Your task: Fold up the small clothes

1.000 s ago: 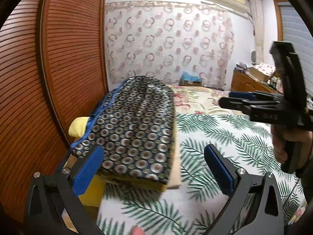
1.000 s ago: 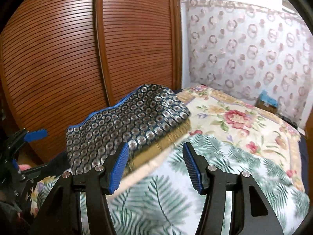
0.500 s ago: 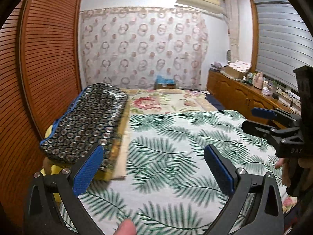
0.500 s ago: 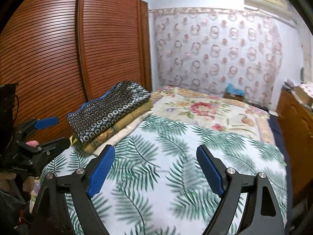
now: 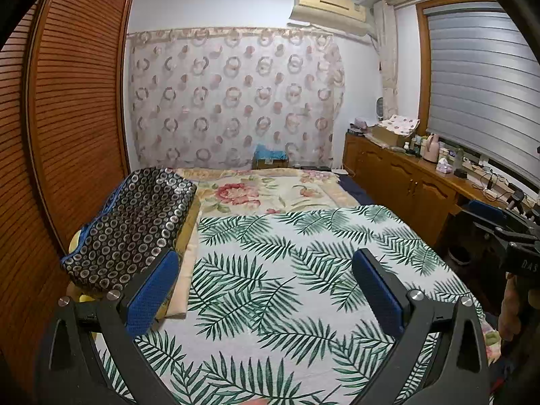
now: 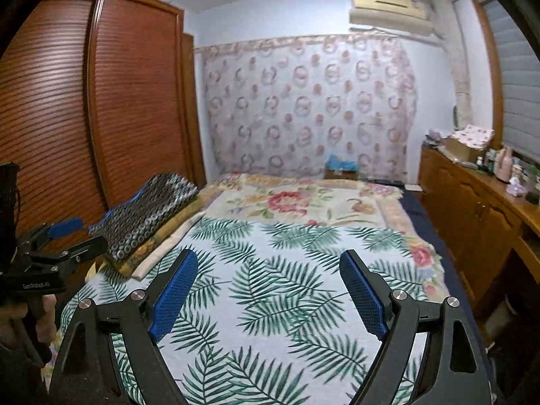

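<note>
A folded dark cloth with a ring pattern (image 5: 135,226) lies on top of a stack of folded clothes at the bed's left edge; it also shows in the right wrist view (image 6: 152,212). Under it are a gold folded piece (image 6: 168,233) and a cream one (image 5: 184,270). My left gripper (image 5: 266,276) is open and empty, held above the palm-leaf sheet (image 5: 287,270), to the right of the stack. My right gripper (image 6: 270,283) is open and empty above the same sheet (image 6: 270,270). Each gripper shows at the edge of the other's view.
A brown slatted wardrobe (image 5: 67,118) stands along the left of the bed. A floral blanket (image 5: 263,192) covers the far end. A wooden cabinet (image 5: 405,182) with bottles runs along the right wall. A patterned curtain (image 5: 236,101) hangs behind.
Both grippers have pulled back from the stack of folded clothes and swung right toward the middle of the bed. The right gripper's jaws have opened wider.
</note>
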`<state>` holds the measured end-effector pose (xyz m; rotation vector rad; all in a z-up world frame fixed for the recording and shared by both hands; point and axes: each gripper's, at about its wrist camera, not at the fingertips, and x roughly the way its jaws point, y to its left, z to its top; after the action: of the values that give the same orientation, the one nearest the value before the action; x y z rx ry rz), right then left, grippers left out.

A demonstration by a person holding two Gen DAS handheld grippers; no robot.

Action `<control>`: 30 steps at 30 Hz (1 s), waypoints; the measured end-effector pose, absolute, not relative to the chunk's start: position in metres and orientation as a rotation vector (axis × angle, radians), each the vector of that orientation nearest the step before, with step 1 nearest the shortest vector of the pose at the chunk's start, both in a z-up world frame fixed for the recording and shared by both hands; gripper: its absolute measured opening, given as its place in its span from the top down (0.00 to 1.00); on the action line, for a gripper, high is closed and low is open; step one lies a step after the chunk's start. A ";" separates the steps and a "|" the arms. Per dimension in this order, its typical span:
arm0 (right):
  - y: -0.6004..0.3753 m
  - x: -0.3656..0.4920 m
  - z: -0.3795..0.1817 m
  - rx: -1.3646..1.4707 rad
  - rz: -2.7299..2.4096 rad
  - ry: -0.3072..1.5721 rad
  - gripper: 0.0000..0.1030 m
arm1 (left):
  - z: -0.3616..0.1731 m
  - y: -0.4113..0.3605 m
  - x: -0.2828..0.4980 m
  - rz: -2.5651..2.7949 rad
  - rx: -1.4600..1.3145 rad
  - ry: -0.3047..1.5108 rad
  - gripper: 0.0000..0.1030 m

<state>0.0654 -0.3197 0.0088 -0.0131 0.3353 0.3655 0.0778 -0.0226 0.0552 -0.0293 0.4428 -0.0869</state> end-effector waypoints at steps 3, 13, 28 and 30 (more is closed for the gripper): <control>-0.324 0.056 0.012 -0.006 0.355 0.316 0.15 | 0.060 -0.026 0.075 -0.091 -0.028 0.432 0.01; -0.320 0.057 -0.006 0.014 0.335 0.306 0.15 | 0.069 -0.029 0.069 -0.081 -0.024 0.407 0.01; -0.322 0.051 -0.006 0.014 0.327 0.297 0.15 | 0.069 -0.028 0.069 -0.075 -0.026 0.407 0.01; -0.322 0.052 -0.006 0.013 0.327 0.296 0.15 | 0.069 -0.028 0.069 -0.075 -0.025 0.407 0.01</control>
<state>0.0523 -0.3223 -0.0061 0.0131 0.2965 0.3271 0.0694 -0.0279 0.0689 -0.0250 0.4071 -0.0751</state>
